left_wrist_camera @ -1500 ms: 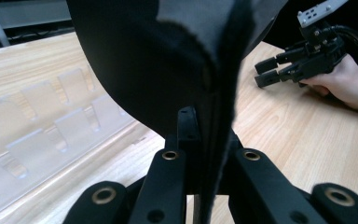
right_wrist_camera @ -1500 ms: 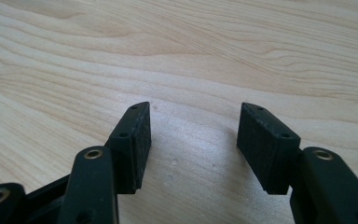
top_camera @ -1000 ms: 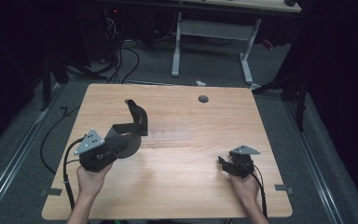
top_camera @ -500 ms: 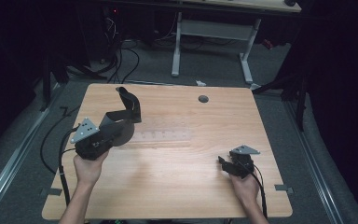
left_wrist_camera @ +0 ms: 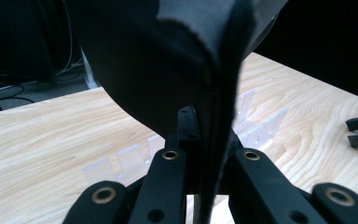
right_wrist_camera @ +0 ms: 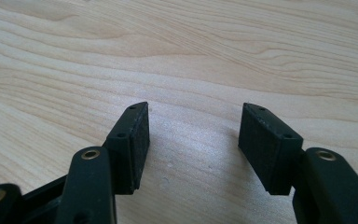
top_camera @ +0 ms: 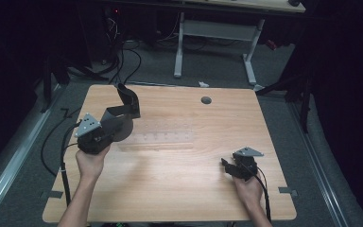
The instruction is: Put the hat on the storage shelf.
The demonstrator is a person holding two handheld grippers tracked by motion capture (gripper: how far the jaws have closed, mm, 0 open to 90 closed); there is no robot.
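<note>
Left claw point(top_camera: 118, 124) clamped tight on a dark grey piece of cloth point(top_camera: 125, 106), pinched at an edge so the rest hangs and curls free above the wooden surface point(top_camera: 170, 189), apparently to keep it off the wood while being carried. From the left gripper view, cloth point(left_wrist_camera: 168, 60) drawn up between the closed jaws and billowing in front of the lens, fold line running straight down into the grip. Just beside and below, a clear plastic rack point(top_camera: 163, 138) with upright slots lying flat near the middle of the surface, likely the spot the cloth is meant for, though not certain. Right claw point(top_camera: 228, 166) resting low near the front right edge, jaws standing well apart with nothing between them, seemingly parked and ready to help. No brand, label or readable writing anywhere on cloth, rack or grippers.
</note>
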